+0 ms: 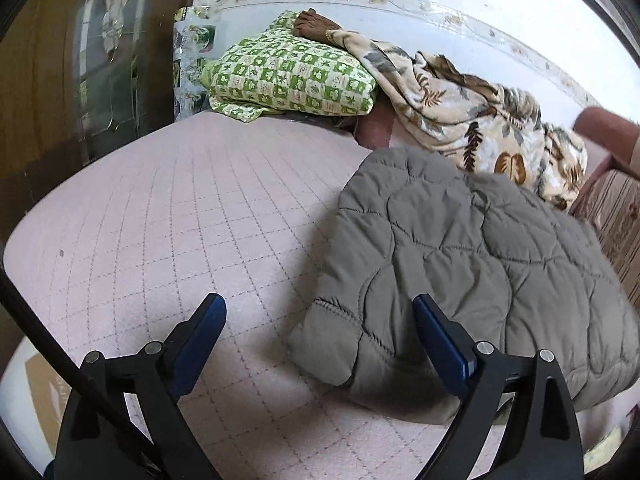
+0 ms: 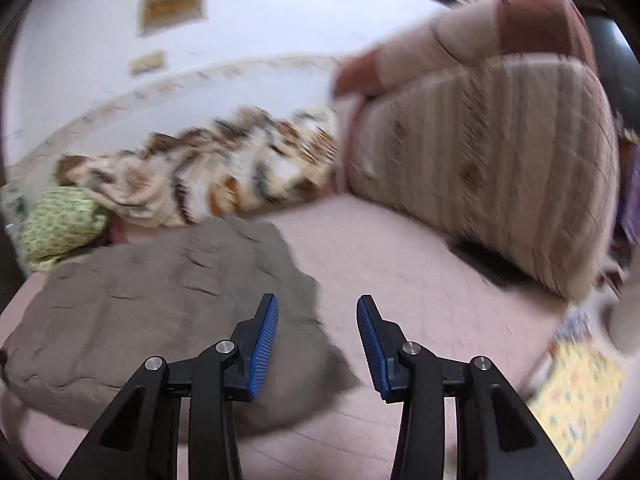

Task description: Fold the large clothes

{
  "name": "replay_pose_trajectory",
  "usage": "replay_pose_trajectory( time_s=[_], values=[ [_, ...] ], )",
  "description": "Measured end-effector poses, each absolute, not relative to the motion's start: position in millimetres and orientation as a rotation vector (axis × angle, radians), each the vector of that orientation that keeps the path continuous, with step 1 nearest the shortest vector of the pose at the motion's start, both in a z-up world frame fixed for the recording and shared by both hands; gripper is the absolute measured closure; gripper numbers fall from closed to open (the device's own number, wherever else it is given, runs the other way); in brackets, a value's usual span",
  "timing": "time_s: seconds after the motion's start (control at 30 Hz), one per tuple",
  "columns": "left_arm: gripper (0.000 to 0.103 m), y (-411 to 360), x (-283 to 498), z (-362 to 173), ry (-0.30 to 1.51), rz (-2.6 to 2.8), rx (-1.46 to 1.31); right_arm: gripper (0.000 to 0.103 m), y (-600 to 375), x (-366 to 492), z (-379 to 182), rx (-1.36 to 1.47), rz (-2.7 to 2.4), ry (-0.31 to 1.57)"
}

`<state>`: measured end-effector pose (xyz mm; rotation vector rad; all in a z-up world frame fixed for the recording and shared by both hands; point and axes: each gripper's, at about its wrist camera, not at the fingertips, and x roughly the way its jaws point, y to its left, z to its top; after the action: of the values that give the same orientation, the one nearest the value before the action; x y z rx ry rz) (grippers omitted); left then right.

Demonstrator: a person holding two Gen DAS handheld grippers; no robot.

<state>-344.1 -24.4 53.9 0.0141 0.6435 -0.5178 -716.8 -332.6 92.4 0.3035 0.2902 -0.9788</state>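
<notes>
A grey quilted jacket [image 1: 472,264] is seen lying folded on the pink checked bed cover [image 1: 180,216], below a leaf-print blanket [image 1: 460,108] and a green patterned pillow [image 1: 292,76]. The left gripper [image 1: 320,312] is held wide apart, empty, beside the jacket's edge. The right gripper [image 2: 318,312] is parted over it, with nothing clamped.
</notes>
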Motion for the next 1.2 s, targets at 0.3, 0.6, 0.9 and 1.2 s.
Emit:
replay_pose_trajectory(
  time_s=[0.3,0.6,0.9,1.2],
  values=[
    [0.009,-14,-330,46,0.695,-0.489,-0.031,0.064,-380,-683,38,0.576,-0.883,0.566],
    [0.009,8,-336,83,0.55,-0.466,-0.126,0.064,-358,-699,71,0.473,-0.906,0.383],
    [0.009,-91,-386,75,0.569,-0.723,0.113,0.063,-331,-624,76,0.347,-0.713,0.442],
    [0.008,-142,-397,41,0.571,-0.737,0.246,0.053,-322,-573,51,0.295,-0.678,0.58]
  ],
)
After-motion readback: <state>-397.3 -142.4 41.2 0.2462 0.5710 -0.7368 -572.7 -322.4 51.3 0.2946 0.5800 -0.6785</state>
